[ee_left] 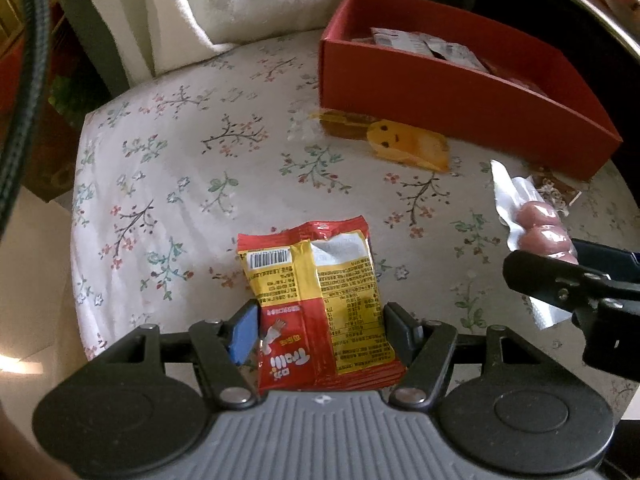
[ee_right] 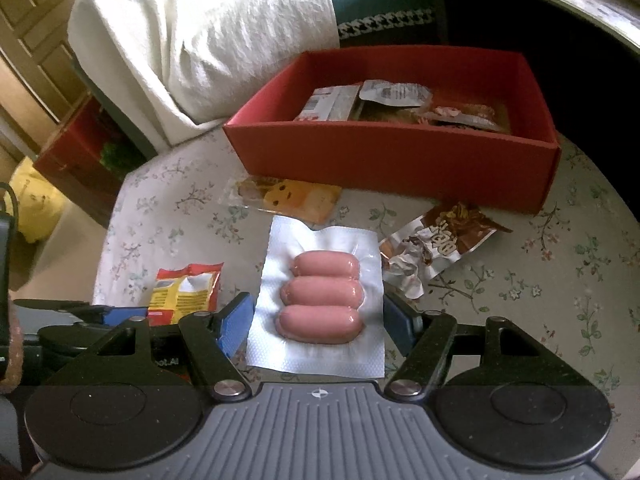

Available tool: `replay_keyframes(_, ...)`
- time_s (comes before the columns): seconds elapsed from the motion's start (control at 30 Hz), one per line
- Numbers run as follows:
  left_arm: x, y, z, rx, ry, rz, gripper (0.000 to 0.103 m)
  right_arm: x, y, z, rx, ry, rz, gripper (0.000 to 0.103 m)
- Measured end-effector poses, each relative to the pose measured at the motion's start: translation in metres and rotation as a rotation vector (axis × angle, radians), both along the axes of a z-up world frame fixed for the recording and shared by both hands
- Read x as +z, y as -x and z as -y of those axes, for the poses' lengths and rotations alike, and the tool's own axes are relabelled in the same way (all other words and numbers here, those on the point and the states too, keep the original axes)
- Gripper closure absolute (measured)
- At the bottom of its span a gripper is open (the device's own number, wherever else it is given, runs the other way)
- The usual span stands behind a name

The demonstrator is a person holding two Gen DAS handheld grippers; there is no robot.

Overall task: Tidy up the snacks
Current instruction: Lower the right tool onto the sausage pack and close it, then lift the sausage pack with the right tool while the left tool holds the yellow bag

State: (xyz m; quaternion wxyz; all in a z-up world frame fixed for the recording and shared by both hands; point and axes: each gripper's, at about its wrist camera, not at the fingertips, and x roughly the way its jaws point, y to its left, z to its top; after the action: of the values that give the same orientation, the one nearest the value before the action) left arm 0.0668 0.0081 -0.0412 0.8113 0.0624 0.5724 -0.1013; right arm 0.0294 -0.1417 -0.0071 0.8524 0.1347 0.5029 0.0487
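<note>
The jaws of the left gripper [ee_left: 320, 332] are clamping a red and yellow snack packet [ee_left: 320, 304] by its two side edges, and the jaws of the right gripper [ee_right: 318, 320] are closing likewise on the white edges of a vacuum pack of three pink sausages [ee_right: 320, 300]. Each pack is sitting at the lower centre of its own wrist view, long axis running away from the camera toward the red box [ee_right: 400, 164], which is lying in the upper right of the left view and the upper centre of the right view, on the desk [ee_right: 540, 300] with its flowered cloth. Both packs appear to be hanging clear of the cloth, though that is a judgement from the angle. The right gripper is looking the nearer to the box, whose open top is facing it almost straight ahead, while the left one is facing the box's long red wall at a slant. The box is already holding several packets at its far end. The snack packet is showing its back, barcode and small print, crinkled foil; the sausage pack is flat and stiff, with the sausages lying crosswise. A yellow packet with a cartoon face [ee_right: 296, 196] is lying just in front of the box wall, and a brown foil wrapper [ee_right: 436, 244] is waiting near its right corner
</note>
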Motion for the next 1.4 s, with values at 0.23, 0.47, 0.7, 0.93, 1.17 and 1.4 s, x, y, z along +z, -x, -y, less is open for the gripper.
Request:
replay_keyframes(0.23,0.003,0.002,0.006,-0.010,-0.012,0.025,0.044,0.005,0.004,0.003,0.001,-0.008,0.014,0.028)
replay_keyframes(0.47,0.010,0.003,0.009,-0.015,-0.011,0.056,0.044,0.014,0.010,0.009,-0.018,-0.004,0.032,0.027)
replay_keyframes(0.7,0.009,0.002,0.009,-0.022,-0.020,0.051,0.044,0.012,0.013,0.012,-0.016,0.013,0.018,0.028)
replay_keyframes(0.93,-0.006,0.003,0.010,-0.040,-0.060,0.011,0.044,-0.010,0.017,0.006,0.012,0.052,-0.060,0.027)
replay_keyframes(1.17,-0.011,0.004,0.012,-0.046,-0.073,0.011,0.042,-0.029,0.012,-0.002,0.021,0.102,-0.111,0.026)
replay_keyframes(1.4,-0.013,0.002,0.013,-0.033,-0.095,0.023,0.032,-0.038,0.009,-0.007,0.013,0.150,-0.112,0.011)
